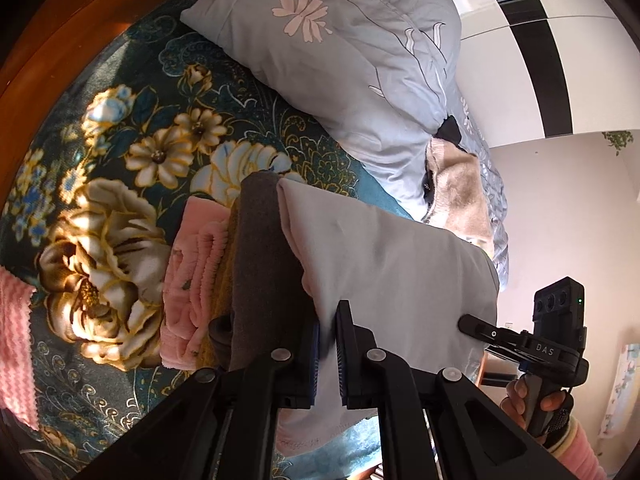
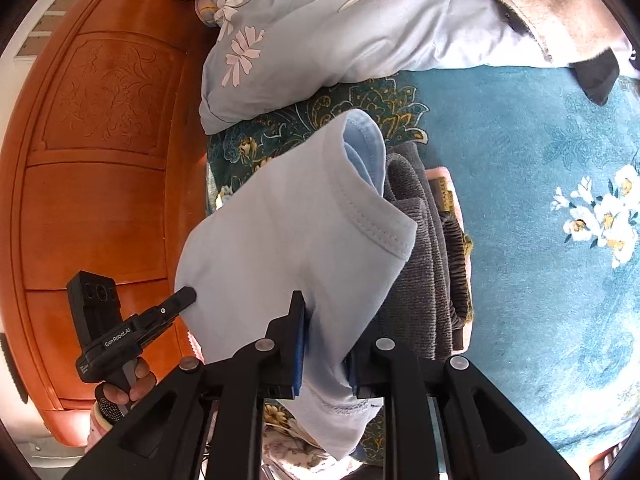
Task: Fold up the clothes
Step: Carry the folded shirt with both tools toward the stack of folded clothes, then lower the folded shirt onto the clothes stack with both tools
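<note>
A folded light blue garment (image 1: 392,280) (image 2: 280,248) hangs between both grippers, just above a stack of folded clothes. The stack shows a grey knit piece (image 1: 260,260) (image 2: 416,264) on top, with a mustard layer (image 1: 224,292) and a pink fuzzy layer (image 1: 192,280) under it. My left gripper (image 1: 329,356) is shut on the garment's near edge, and its tip (image 2: 186,296) meets the cloth's left side in the right wrist view. My right gripper (image 2: 324,360) is shut on a bunched fold of the same garment, and its tip (image 1: 470,324) touches the cloth's right edge in the left wrist view.
The stack lies on a teal floral bedspread (image 1: 120,140) (image 2: 540,280). A pale blue flowered quilt (image 1: 352,60) (image 2: 320,20) and a beige fleece (image 1: 460,188) lie behind it. A carved wooden headboard (image 2: 100,160) stands on the left. A pink knit cloth (image 1: 14,340) lies at the edge.
</note>
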### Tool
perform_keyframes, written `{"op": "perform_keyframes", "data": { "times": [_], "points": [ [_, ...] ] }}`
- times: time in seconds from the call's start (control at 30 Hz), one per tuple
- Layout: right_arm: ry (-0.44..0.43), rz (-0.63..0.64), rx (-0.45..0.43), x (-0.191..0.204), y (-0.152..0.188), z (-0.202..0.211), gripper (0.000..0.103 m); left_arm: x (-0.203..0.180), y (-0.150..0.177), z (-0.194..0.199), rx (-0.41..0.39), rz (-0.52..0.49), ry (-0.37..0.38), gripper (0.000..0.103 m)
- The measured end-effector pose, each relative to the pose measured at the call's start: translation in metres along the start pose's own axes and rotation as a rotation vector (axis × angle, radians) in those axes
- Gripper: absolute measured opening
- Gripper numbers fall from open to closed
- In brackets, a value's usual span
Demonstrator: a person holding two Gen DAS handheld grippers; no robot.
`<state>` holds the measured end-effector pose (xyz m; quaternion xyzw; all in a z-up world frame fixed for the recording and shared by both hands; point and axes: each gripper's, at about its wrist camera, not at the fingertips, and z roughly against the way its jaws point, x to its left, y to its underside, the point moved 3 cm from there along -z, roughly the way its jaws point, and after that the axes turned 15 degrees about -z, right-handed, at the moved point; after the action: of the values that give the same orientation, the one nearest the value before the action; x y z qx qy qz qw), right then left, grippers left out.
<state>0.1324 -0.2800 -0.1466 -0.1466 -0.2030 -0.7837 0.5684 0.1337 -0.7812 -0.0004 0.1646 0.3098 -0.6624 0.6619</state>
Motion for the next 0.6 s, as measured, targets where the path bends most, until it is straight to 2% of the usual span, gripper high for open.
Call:
{"op": "perform_keyframes", "data": {
  "times": [0.07, 0.2, 0.27, 0.33, 0.4, 0.5, 0.6],
  "points": [
    [-0.003, 0.002, 0.009, -0.004, 0.003, 0.004, 0.025, -0.001, 0.003, 0.003, -0.006, 0.014, 0.013, 0.009],
    [0.035, 0.051, -0.018, -0.008, 0.005, 0.024, 0.036, -0.007, 0.007, 0.017, -0.029, -0.026, -0.03, 0.012],
    [0.045, 0.061, -0.045, -0.011, 0.004, 0.038, 0.036, -0.009, 0.009, 0.028, -0.047, -0.041, -0.058, 0.016],
    [0.067, 0.07, -0.086, -0.013, 0.002, 0.052, 0.036, -0.013, 0.008, 0.043, -0.075, -0.068, -0.103, 0.025],
    [0.082, 0.091, -0.144, -0.009, -0.001, 0.067, 0.036, -0.027, 0.005, 0.051, -0.09, -0.135, -0.141, 0.03],
    [0.079, 0.168, -0.204, 0.019, -0.001, 0.078, 0.036, -0.051, 0.0, 0.056, -0.104, -0.243, -0.184, 0.035],
    [0.076, 0.286, -0.212, 0.057, 0.006, 0.067, 0.036, -0.076, -0.005, 0.044, -0.096, -0.331, -0.177, 0.037]
  ]
}}
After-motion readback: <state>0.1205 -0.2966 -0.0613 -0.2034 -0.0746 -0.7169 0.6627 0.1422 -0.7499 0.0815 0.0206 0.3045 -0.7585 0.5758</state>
